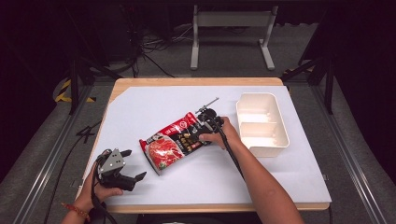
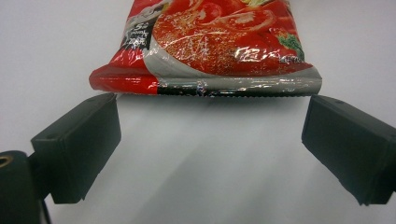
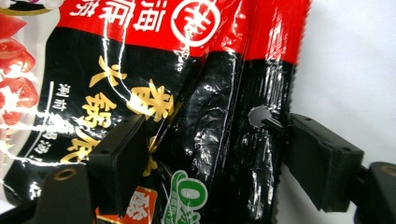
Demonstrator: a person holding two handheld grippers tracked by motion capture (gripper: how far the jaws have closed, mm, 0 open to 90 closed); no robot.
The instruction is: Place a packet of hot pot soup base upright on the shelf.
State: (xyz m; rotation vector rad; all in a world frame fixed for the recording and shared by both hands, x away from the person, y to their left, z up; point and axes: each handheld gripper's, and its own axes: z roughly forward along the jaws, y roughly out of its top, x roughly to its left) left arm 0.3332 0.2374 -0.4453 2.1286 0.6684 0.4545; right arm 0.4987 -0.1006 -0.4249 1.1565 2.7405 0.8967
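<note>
Lying flat mid-surface: red pouch (image 1: 175, 141) | white tray (image 1: 260, 122), two compartments, both bare, just right of it | right gripper (image 1: 205, 125) jaws apart astride pouch's black end | left gripper (image 1: 125, 169) jaws apart, short of pouch.

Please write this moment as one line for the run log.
right tongs: open, straddling pouch end | left tongs: open, facing pouch's sealed edge | tray: empty

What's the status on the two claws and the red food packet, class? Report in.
Left claw open, short of the red food packet. Right claw open, astride packet's black end. White two-compartment tray beside it, nothing in the way.
</note>
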